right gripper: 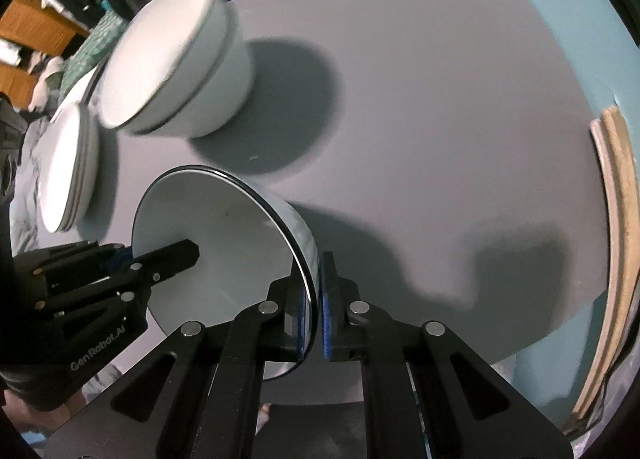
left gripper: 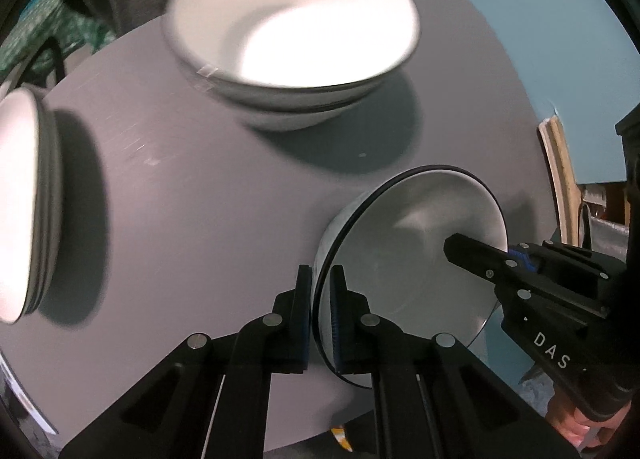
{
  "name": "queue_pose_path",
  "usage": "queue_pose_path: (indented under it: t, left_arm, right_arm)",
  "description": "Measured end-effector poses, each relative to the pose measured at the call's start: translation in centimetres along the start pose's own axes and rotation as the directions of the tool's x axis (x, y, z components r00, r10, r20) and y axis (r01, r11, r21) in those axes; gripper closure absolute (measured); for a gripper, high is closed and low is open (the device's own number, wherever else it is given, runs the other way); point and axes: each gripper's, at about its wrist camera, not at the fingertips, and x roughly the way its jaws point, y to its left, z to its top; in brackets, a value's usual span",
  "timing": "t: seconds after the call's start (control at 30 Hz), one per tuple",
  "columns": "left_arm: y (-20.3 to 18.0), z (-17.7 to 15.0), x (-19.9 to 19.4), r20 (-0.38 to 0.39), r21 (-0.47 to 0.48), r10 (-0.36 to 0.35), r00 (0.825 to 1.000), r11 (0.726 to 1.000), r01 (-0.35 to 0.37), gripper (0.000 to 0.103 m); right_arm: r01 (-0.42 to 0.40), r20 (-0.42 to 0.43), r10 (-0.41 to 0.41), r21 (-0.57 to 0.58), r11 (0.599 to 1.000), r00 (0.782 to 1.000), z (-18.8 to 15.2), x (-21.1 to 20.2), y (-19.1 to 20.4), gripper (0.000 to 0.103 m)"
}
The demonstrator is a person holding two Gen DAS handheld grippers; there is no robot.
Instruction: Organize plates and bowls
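Note:
A white bowl with a dark rim (left gripper: 412, 255) is held between both grippers above the round grey table (left gripper: 192, 219). My left gripper (left gripper: 320, 299) is shut on its left rim. My right gripper (right gripper: 314, 299) is shut on the opposite rim of the same bowl (right gripper: 216, 235), and shows in the left wrist view (left gripper: 480, 255) with one finger inside the bowl. A stack of white bowls (left gripper: 292, 31) stands at the far side of the table, also in the right wrist view (right gripper: 172, 67). A stack of white plates (left gripper: 24, 203) lies at the left, also in the right wrist view (right gripper: 68, 167).
A pale blue wall (left gripper: 540, 27) lies behind the table. A wooden framed object (right gripper: 616, 251) leans at the right beyond the table edge. Clutter and patterned fabric (right gripper: 88, 47) sit beyond the far left edge.

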Motion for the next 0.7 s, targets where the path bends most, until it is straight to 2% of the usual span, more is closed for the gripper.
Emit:
queue_pose_path:
  t: [0.37, 0.47, 0.53, 0.7]
  left_arm:
    - [3.3, -1.6, -0.5, -0.007, -0.073, 0.029, 1.000, 0.997, -0.029, 0.095]
    - [4.1, -1.5, -0.4, -0.014, -0.079, 0.028, 0.999, 0.996, -0.029, 0.095]
    - [3.4, -1.2, -0.1, -0.015, -0.082, 0.025, 1.000, 0.996, -0.026, 0.095]
    - [4.2, -1.7, -0.1, -0.005, -0.078, 0.007, 1.000, 0.997, -0.007, 0.095]
  right_arm:
    - [-0.025, -0.029, 0.023, -0.090, 0.996, 0.999, 0.3, 1.2, 3.8, 0.097]
    - [-0.026, -0.030, 0.023, -0.096, 0.995, 0.999, 0.6, 1.2, 4.2, 0.097]
    - [-0.027, -0.033, 0.023, -0.098, 0.995, 0.999, 0.1, 0.6, 2.5, 0.097]
    - [-0.016, -0.031, 0.013, -0.087, 0.996, 0.999, 0.3, 0.6, 3.3, 0.097]
